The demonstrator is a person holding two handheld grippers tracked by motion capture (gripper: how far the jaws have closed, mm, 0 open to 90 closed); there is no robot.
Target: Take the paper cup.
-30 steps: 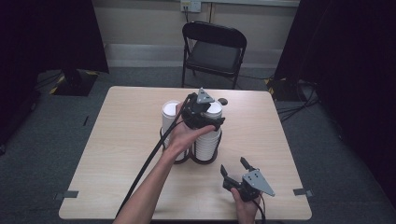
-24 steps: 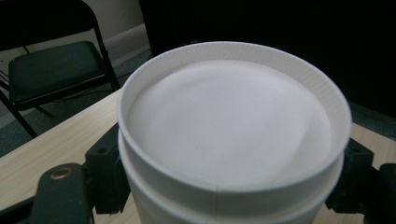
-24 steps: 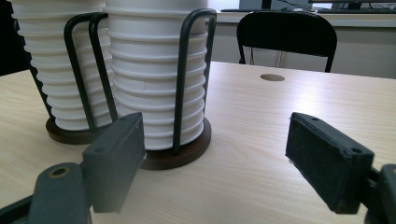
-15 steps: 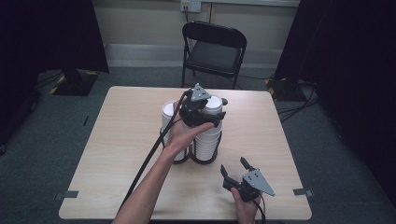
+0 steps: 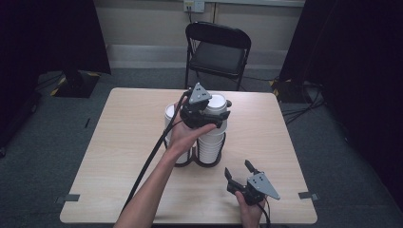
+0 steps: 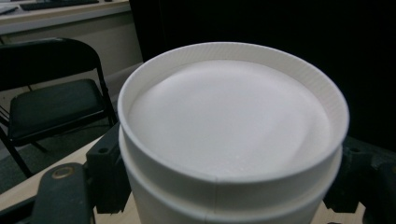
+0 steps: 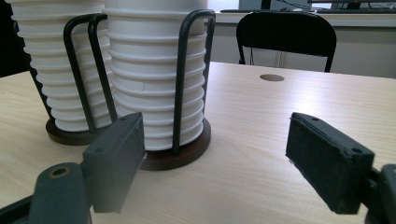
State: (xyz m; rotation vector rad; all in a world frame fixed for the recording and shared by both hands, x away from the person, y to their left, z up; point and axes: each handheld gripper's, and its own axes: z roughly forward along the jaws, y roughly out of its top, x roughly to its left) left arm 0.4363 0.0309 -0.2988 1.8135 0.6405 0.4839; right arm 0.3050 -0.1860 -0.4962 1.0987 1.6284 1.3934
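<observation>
Left tongs point(image 5: 216, 116) are up at the top of the right-hand stack of white paper cups point(image 5: 211, 137), jaws clamped on either side of the top cup point(image 6: 233, 130) just under its rim. That stack sits in a black wire cup holder point(image 7: 180, 84) mid-bench, with a second stack point(image 5: 172, 128) right beside it. Right tongs point(image 5: 240, 173) rest low at the near edge of the wooden bench point(image 5: 119, 142), jaws spread wide with nothing between them. Cups are plain white, no logo or writing I can read. Black folding chair point(image 5: 216, 52) behind the bench.
</observation>
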